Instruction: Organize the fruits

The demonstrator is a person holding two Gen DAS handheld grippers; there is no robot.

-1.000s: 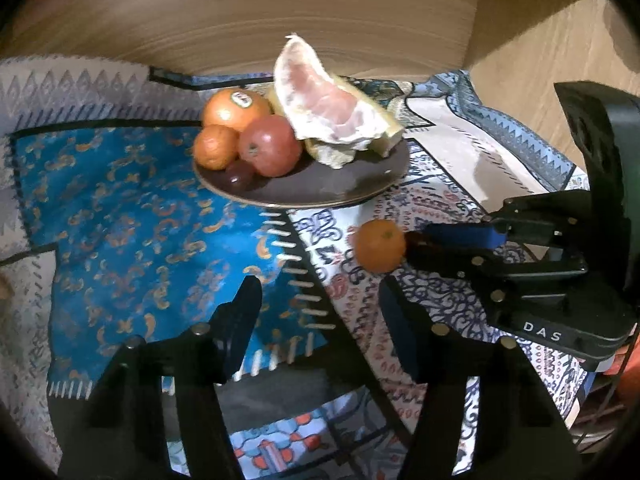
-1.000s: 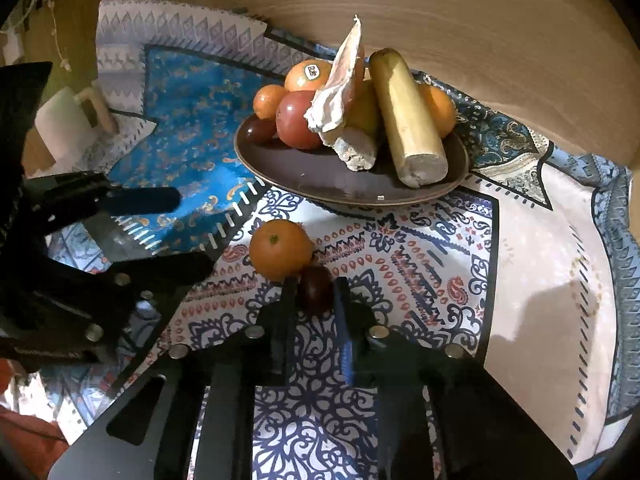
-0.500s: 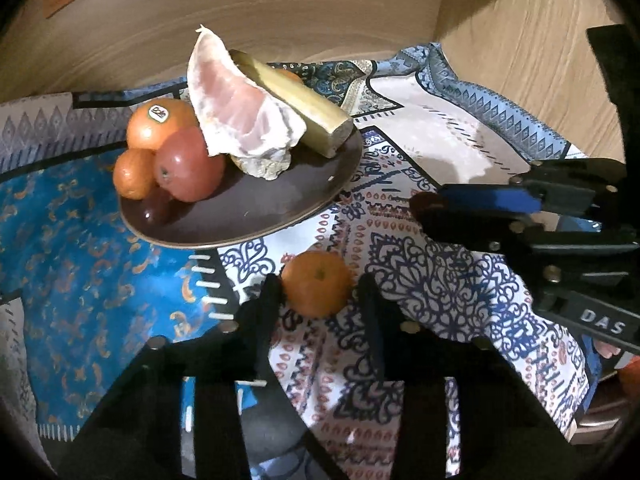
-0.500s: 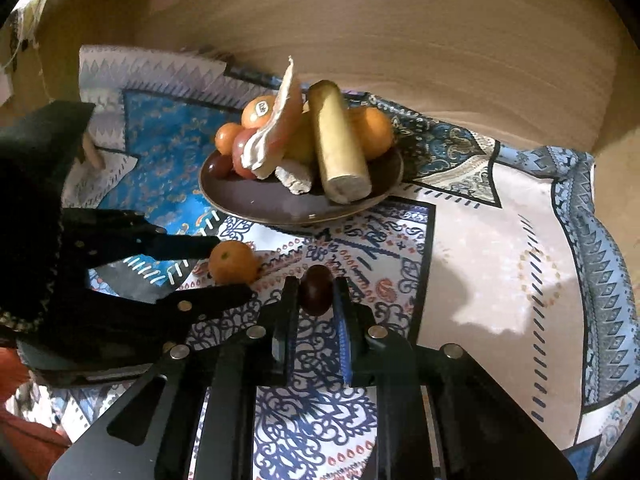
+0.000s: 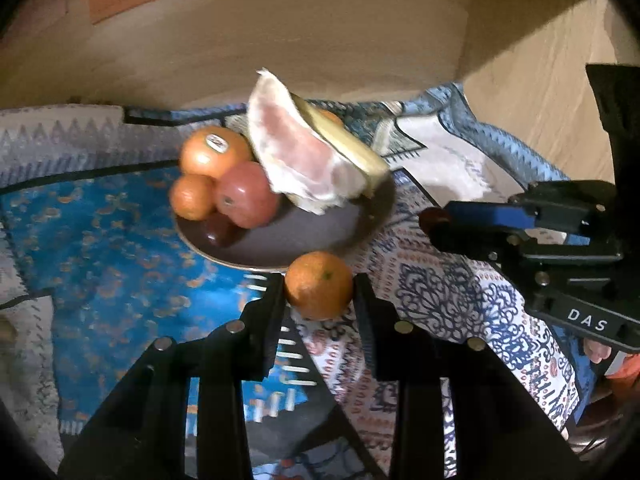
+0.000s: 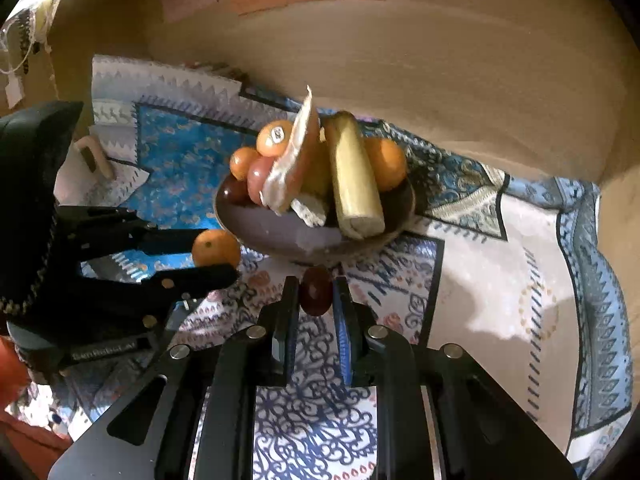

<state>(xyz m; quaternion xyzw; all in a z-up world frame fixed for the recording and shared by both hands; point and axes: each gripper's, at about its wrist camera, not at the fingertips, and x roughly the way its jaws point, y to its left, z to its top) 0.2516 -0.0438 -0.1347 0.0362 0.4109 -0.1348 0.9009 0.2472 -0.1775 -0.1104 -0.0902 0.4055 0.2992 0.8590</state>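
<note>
My left gripper [image 5: 319,300] is shut on a small orange tangerine [image 5: 319,283] and holds it above the patterned cloth, just in front of the dark plate [image 5: 304,240]; it also shows in the right wrist view [image 6: 216,249]. My right gripper [image 6: 316,292] is shut on a dark red date-like fruit [image 6: 316,291], near the plate's front rim [image 6: 280,240]. The plate holds oranges, a red apple [image 5: 248,194], a pomelo wedge [image 5: 304,160], a pale stalk [image 6: 354,180] and a dark fruit.
A patterned blue and white cloth [image 5: 100,248] covers the table. A wooden wall [image 6: 400,60] curves behind the plate. A white object with a wooden handle [image 6: 86,156] lies at the far left. The right gripper's body [image 5: 560,264] is close on my right.
The left gripper closed on the tangerine and lifted it toward the plate. The right gripper rose with the dark fruit and moved closer to the plate's rim.
</note>
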